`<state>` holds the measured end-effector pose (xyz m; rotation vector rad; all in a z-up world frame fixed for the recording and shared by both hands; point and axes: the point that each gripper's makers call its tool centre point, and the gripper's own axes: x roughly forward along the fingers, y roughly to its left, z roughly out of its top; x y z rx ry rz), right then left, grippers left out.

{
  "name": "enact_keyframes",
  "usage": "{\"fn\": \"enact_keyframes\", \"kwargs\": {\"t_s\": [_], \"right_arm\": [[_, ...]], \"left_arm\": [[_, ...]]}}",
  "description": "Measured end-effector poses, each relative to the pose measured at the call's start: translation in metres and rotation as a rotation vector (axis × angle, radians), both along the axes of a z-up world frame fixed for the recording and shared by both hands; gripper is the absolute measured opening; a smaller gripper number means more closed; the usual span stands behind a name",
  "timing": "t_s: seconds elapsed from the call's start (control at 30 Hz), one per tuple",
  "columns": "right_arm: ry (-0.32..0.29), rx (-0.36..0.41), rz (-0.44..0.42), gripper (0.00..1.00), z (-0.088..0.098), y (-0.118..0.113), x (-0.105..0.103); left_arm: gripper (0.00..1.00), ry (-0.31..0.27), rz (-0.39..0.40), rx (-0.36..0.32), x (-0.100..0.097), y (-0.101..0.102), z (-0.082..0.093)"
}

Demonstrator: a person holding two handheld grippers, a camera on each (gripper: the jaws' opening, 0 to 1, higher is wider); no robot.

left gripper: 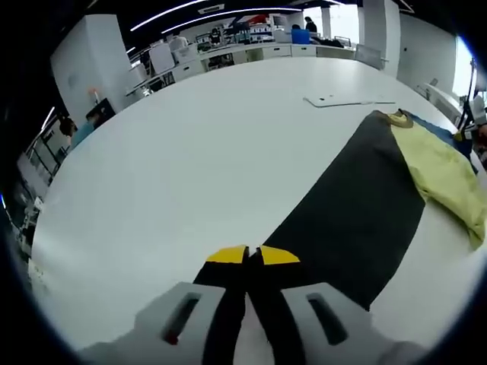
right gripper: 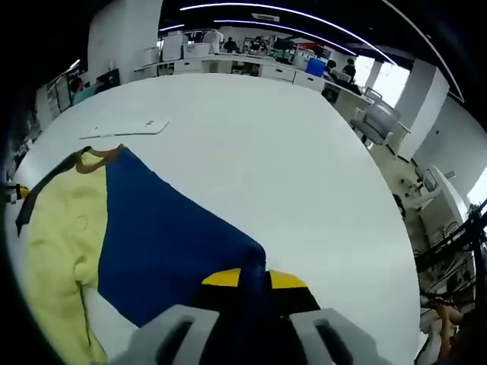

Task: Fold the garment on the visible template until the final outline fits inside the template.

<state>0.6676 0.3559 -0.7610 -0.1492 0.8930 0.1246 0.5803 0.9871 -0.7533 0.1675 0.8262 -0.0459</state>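
Spread flat on a wide white table (left gripper: 190, 152): a garment (left gripper: 358, 213) with a black panel, a blue panel (right gripper: 163, 251) and a pale yellow part (right gripper: 57, 236), a tan collar (right gripper: 103, 156) at its far end. In the left gripper view, seen as a long black wedge running from the jaws toward the upper right, the yellow part (left gripper: 445, 175) lying along its right side and a sliver of blue beyond. In the right gripper view, seen as a broad blue wedge with the yellow part to its left and a black strip along the far left edge.

Left gripper (left gripper: 247, 255) low at the table, yellow-tipped jaws drawn together and clamped on the near black corner, cloth running down between the grey jaw bodies. Right gripper (right gripper: 255, 278) likewise low and pointed along the cloth, yellow tips pinched on the near blue corner, fabric bunched dark between them.

Beyond the collar, a thin flat white sheet (left gripper: 346, 100) lying on the tabletop, apart from the garment. Template outline not discernible. Farther back, an open room with desks and equipment (right gripper: 228, 49), long ceiling lights (right gripper: 289, 15), seated people at the edges, and an office chair (right gripper: 377, 122) beside the table.
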Motion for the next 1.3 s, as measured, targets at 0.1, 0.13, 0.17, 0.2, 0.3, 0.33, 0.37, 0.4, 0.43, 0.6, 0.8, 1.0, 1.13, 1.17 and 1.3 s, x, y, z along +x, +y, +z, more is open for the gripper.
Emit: {"fn": "enact_keyframes", "kwargs": {"t_s": [0.1,0.13,0.17,0.2,0.3,0.33,0.37,0.4,0.43,0.6,0.8,1.0,1.13,1.17,1.3], "right_arm": [[-0.002,0.032,-0.001,0.34,0.004,0.001,-0.003],[-0.002,0.033,0.005,0.38,0.005,0.001,-0.005],[-0.006,0.043,0.017,0.41,0.008,0.003,-0.007],[-0.006,0.052,0.025,0.45,0.009,0.005,-0.009],[-0.006,0.092,0.047,0.56,0.015,0.012,-0.017],[-0.009,0.098,0.053,0.6,0.017,0.014,-0.02],[-0.008,0.106,0.065,0.64,0.019,0.017,-0.023],[-0.003,0.118,0.079,0.69,0.02,0.02,-0.026],[0.002,0.13,0.092,0.72,0.021,0.024,-0.03],[0.005,0.144,0.14,0.8,0.028,0.036,-0.046],[0.014,0.234,0.211,0.88,0.042,0.067,-0.066],[0.036,0.269,0.314,0.92,0.053,0.1,-0.086],[0.048,0.292,0.387,0.94,0.058,0.126,-0.102],[0.049,0.292,0.404,0.94,0.059,0.131,-0.105],[0.057,0.293,0.476,0.95,0.061,0.157,-0.124]], "left_arm": [[0.19,-0.037,-0.015,-0.037,0.0,-0.008,0.009],[0.22,-0.046,-0.02,-0.043,0.0,-0.01,0.011],[0.26,-0.062,-0.031,-0.053,0.0,-0.013,0.015],[0.29,-0.078,-0.042,-0.067,-0.001,-0.018,0.019],[0.42,-0.108,-0.059,-0.111,-0.005,-0.028,0.026],[0.46,-0.118,-0.059,-0.127,-0.006,-0.031,0.028],[0.51,-0.126,-0.064,-0.14,-0.009,-0.034,0.03],[0.55,-0.133,-0.069,-0.147,-0.01,-0.036,0.031],[0.6,-0.14,-0.072,-0.151,-0.014,-0.038,0.034],[0.76,-0.169,-0.093,-0.174,-0.026,-0.046,0.041],[0.89,-0.238,-0.127,-0.19,-0.038,-0.057,0.055],[0.97,-0.257,-0.148,-0.212,-0.053,-0.068,0.066],[0.99,-0.263,-0.178,-0.205,-0.064,-0.075,0.073],[0.99,-0.265,-0.183,-0.206,-0.067,-0.077,0.074],[0.99,-0.275,-0.202,-0.213,-0.077,-0.084,0.079]]}}
